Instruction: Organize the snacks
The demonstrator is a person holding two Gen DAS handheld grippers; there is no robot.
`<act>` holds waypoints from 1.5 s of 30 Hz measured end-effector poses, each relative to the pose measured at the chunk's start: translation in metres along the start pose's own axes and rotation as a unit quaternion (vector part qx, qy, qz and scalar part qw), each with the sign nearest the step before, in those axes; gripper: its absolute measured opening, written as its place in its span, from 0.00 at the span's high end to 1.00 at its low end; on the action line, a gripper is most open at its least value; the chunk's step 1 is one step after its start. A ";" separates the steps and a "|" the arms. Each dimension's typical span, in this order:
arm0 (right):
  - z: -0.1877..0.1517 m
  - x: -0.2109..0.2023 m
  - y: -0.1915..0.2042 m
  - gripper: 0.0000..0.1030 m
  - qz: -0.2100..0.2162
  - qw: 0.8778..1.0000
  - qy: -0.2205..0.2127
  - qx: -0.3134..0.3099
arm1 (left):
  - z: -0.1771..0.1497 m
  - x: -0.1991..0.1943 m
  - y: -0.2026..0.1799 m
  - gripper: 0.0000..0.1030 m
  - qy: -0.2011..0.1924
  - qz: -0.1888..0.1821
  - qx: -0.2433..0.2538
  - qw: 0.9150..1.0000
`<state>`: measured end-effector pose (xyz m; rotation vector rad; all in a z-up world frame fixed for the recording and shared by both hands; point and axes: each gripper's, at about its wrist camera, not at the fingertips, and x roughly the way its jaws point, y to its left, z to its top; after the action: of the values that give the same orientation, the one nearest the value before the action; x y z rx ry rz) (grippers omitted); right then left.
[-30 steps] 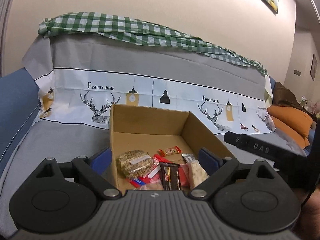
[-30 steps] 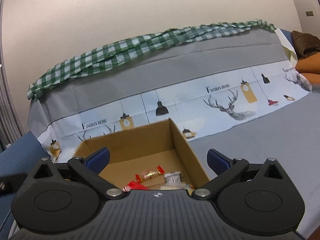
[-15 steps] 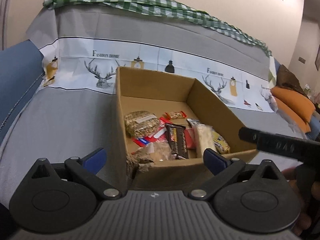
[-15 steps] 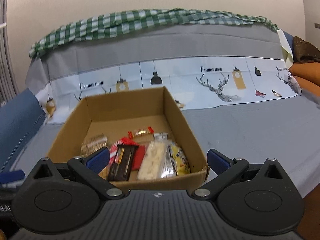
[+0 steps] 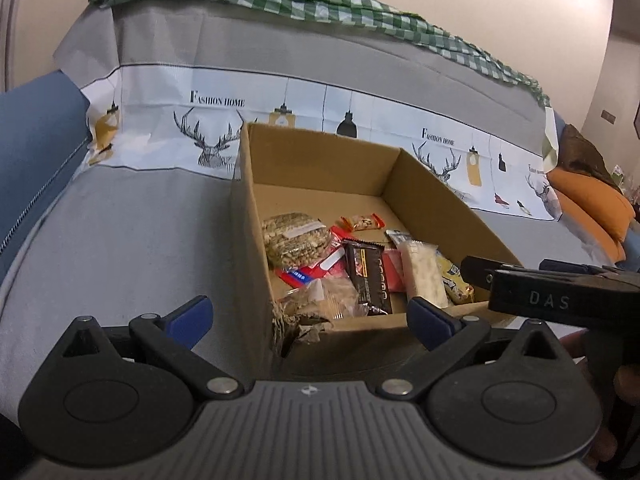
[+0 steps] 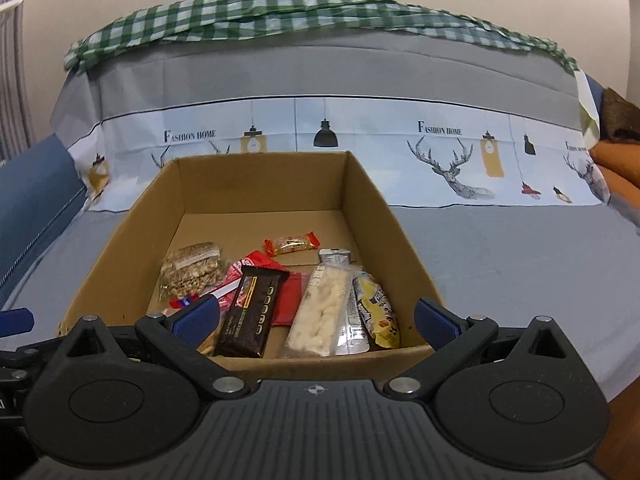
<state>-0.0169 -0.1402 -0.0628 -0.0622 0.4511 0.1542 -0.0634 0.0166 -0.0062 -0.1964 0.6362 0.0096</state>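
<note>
We have a cardboard box (image 6: 360, 200) sitting on the grey sofa cover (image 6: 500, 260), and every snack we can see lies inside it, heaped toward the near wall; the far half of the floor is bare cardboard

In the right wrist view, the clear bag of nut clusters (image 6: 192, 268) sits at about 10 o'clock within the pile, and the small orange-ended bar (image 6: 292, 243) lies alone at 12 o'clock, apart from the rest. The dark chocolate bar (image 6: 250, 312) lies at the centre across a red packet (image 6: 288, 300), the white puffed-rice bar (image 6: 322, 312) is just beside it toward 3 o'clock, and the yellow packet (image 6: 376, 308) is beyond that, near the right wall. A crumpled clear packet (image 5: 328, 296) fills the near-left corner, seen from the left wrist view

We judge the gathering as done, since no snack shows on the cover outside the box. What seems left is the sorting: the packets overlap at mixed angles, not in rows or groups

Our left gripper (image 5: 308, 320) has its jaws spread wide with nothing between them, straddling the torn near-left corner of the box. Our right gripper (image 6: 316, 320) is also spread and empty, hovering at the near wall with the chocolate and rice bars framed between its fingers; neither pad touches a packet
</note>
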 end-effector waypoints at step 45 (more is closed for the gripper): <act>-0.002 0.002 0.004 0.01 -0.002 1.000 0.001 -0.015 | -0.001 0.001 -0.004 0.00 -0.007 -0.007 -0.009 1.000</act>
<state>-0.0169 -0.1360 -0.0653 -0.0920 0.4514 0.1571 -0.0625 0.0127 -0.0067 -0.2184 0.6200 0.0037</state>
